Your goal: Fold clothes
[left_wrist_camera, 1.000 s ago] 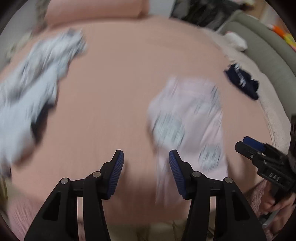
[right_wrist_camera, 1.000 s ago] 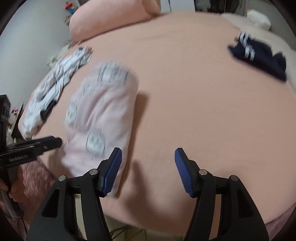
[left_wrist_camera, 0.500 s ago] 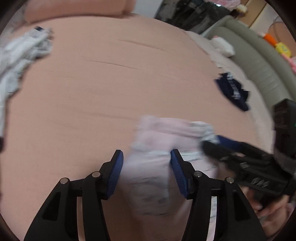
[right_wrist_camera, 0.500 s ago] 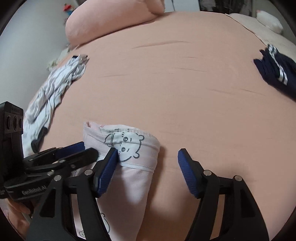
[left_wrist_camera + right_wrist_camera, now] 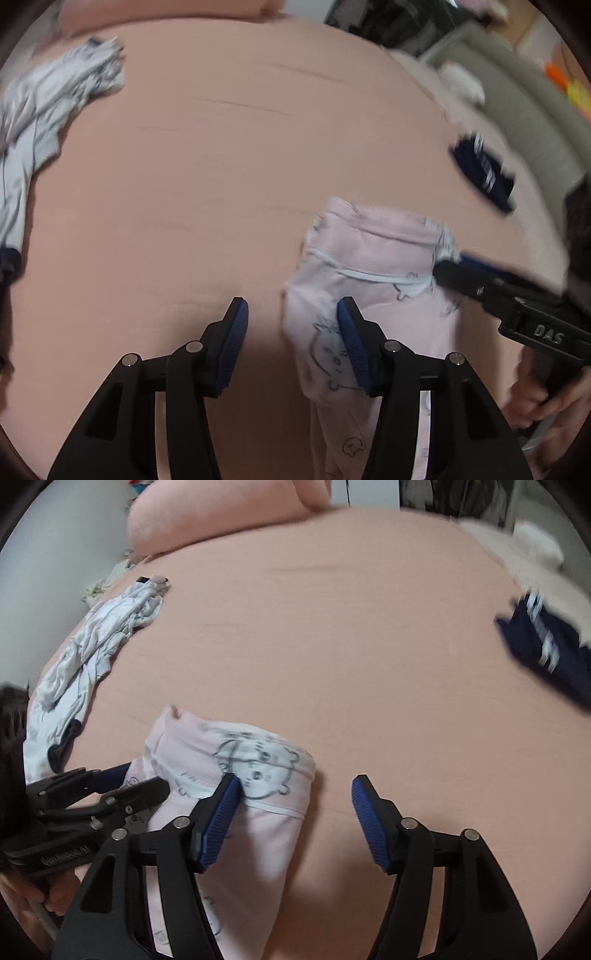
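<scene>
On the peach-pink bed sheet (image 5: 332, 657), I'm seeing the pale pink cotton garment with the line-drawn bear print (image 5: 255, 775) lying near the front edge, its top folded over into a band. In the left wrist view my left gripper (image 5: 291, 332) is sitting with jaws spread; the pink garment's left edge is just beside the right pad, and nothing is pinched. Right gripper (image 5: 295, 805) is also spread, after a recent widening: the left pad is overlapping the garment's bear print, the right pad is over bare sheet, no grip. From the left camera the right gripper (image 5: 458, 271) tip is reaching the garment's right corner; whether it's touching, I can't tell. A crumpled white and grey garment (image 5: 85, 657) is lying at far left of the bed, well apart. A navy garment with white stripes (image 5: 546, 650) is at the right edge, blurred. A pink pillow (image 5: 221, 513) is sitting at the head.
</scene>
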{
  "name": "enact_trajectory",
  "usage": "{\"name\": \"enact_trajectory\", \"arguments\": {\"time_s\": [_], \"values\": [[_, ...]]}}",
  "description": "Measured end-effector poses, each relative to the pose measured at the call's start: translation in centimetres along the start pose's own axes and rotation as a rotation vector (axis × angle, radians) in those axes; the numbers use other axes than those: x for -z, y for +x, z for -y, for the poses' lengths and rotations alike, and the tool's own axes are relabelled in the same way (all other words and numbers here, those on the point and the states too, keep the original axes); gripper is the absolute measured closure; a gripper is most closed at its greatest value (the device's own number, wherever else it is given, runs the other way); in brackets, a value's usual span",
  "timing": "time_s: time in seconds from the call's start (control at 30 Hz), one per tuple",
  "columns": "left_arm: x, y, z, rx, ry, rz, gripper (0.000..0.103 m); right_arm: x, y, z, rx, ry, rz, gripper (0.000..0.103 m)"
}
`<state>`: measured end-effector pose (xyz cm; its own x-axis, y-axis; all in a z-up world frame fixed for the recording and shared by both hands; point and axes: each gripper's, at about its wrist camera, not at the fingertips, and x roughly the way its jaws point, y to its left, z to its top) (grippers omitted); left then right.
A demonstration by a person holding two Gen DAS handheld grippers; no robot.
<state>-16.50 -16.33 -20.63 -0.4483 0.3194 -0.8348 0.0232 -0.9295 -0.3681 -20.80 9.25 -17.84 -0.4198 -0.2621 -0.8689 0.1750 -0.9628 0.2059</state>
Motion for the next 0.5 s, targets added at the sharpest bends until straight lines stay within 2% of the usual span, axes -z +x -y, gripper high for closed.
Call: {"name": "enact_trajectory", "arguments": {"time_s": [0.03, 0.1, 0.13, 0.2, 0.27, 0.3, 0.4, 0.47, 0.5], "values": [[-0.1, -0.4, -0.5, 0.01, -0.025, 0.007, 0.05, -0.1, -0.2, 0.6, -0.022, 0.034, -0.005, 0.036], [0.4, -1.4, -1.0, 0.073, -0.033, 0.025, 0.053, 0.4, -2.2, 0.8, -0.024, 0.026, 0.034, 0.037], [1.0, -1.7, -1.0, 0.155, -0.026, 0.0, 0.053, 0.8, -3.4, 0.7, -0.029, 0.005, 0.053, 0.037], [2.1, -1.8, -0.1, 0.183, 0.015, -0.024, 0.053, 1.8, -5.1, 0.4, -0.049, -0.026, 0.069, 0.037], [3.3, -1.7, 1.2, 0.089, 0.117, -0.049, 0.053, 3.5, -4.9, 0.0, -0.054, -0.041, 0.031, 0.037], [3.8, -1.5, 1.2, 0.038, 0.133, -0.062, 0.049, 4.4, -4.7, -0.2, -0.053, -0.049, 0.01, 0.037], [4.0, -1.7, 0.0, 0.022, 0.079, -0.063, 0.049, 6.8, -2.6, -0.6, 0.043, -0.095, -0.047, 0.04], [4.0, -2.9, -1.5, -0.051, 0.032, -0.008, 0.049, 8.2, -3.2, 0.3, 0.079, -0.06, -0.006, 0.04], [4.1, -3.3, -2.0, -0.055, 0.025, 0.006, 0.052, 8.6, -4.1, 0.7, 0.08, -0.039, 0.024, 0.04]]}}
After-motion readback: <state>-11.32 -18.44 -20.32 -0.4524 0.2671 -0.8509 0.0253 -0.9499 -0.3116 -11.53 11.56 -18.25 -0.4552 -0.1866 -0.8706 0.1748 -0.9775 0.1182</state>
